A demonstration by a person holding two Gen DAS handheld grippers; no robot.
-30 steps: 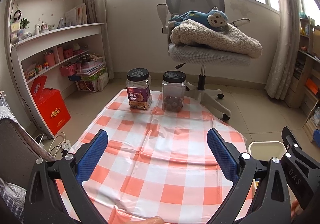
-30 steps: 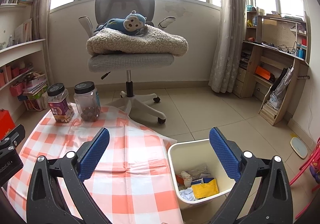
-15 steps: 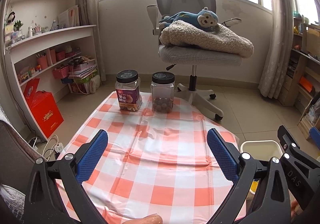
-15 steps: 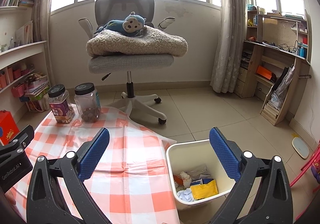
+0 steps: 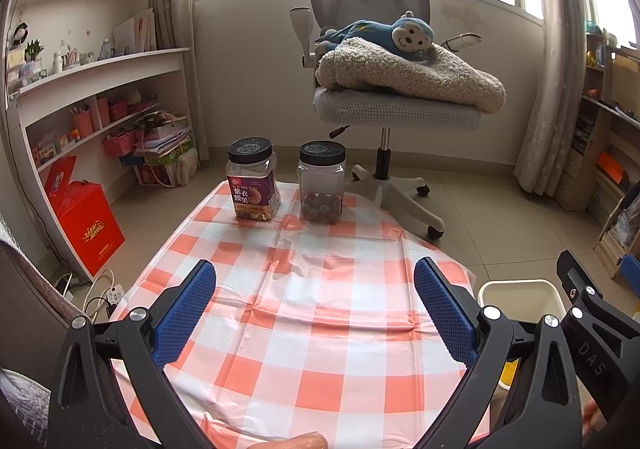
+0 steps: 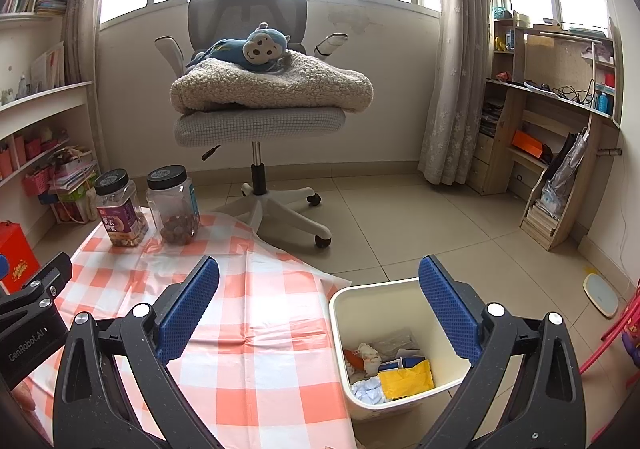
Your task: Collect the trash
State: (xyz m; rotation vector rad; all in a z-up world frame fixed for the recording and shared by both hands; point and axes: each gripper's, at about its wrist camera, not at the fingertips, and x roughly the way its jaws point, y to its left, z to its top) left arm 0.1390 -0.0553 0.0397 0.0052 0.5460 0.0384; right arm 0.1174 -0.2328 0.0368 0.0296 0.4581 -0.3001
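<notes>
A cream waste bin [image 6: 360,329] stands on the floor at the table's right edge, holding crumpled white paper, a yellow wrapper [image 6: 406,379] and other scraps. Only its rim [image 5: 520,291] shows in the left wrist view. My left gripper [image 5: 314,297] hangs open over the orange-and-white checked tablecloth [image 5: 304,329] with nothing between its blue pads. My right gripper [image 6: 318,299] is open too, above the table's right edge and the bin, and holds nothing. No loose trash shows on the cloth.
Two black-lidded clear jars stand at the table's far end: a labelled nut jar [image 5: 252,181] and a jar of dark round things [image 5: 322,183]. A grey office chair [image 6: 260,97] with a blanket and blue plush monkey sits beyond. Shelves line the left wall; a red box [image 5: 86,221] stands below them.
Both views have shifted slightly: the jars and chair sit a little farther off and lower in view, as if the grippers rose or drew back. Both grippers stay open and hold nothing.
</notes>
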